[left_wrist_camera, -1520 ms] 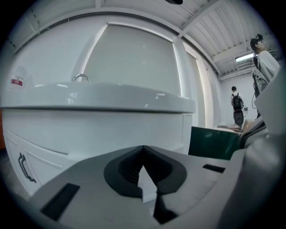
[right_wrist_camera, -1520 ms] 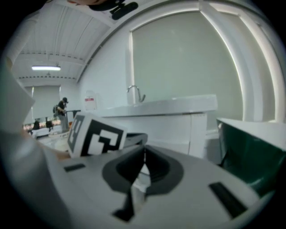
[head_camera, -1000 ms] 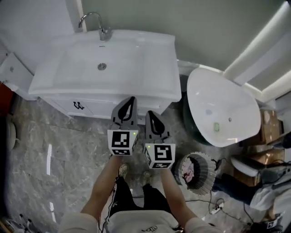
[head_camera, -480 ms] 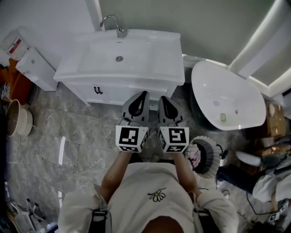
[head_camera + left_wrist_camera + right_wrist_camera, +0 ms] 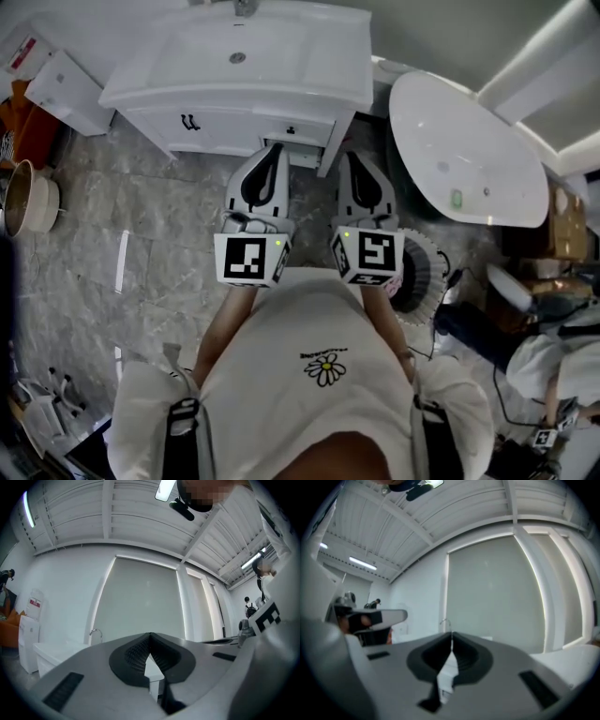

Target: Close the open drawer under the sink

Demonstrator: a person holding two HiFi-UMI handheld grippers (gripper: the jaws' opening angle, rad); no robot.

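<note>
The white sink cabinet [image 5: 225, 122] stands at the top of the head view. Under the basin's front edge a drawer front [image 5: 293, 145] with a small dark handle shows, seeming to stick out slightly from the cabinet face. My left gripper [image 5: 273, 150] is shut and empty, its tip just short of the drawer's left part. To its right my right gripper [image 5: 350, 159], also shut and empty, hangs by the cabinet's right corner. In the left gripper view the left gripper [image 5: 150, 635] points over the basin toward the wall. The right gripper [image 5: 451, 634] also looks level at that wall.
A white freestanding bathtub [image 5: 469, 150] lies right of the cabinet, with a frilled waste basket [image 5: 420, 272] below it. At the left stand a white box unit [image 5: 61, 89] and a round wooden tub [image 5: 23, 211]. Cables and a crouching person are at the lower right.
Both grippers have risen and drawn back from the cabinet, and now sit farther apart. The head view has pulled back, so the drawer front now shows under the basin.
</note>
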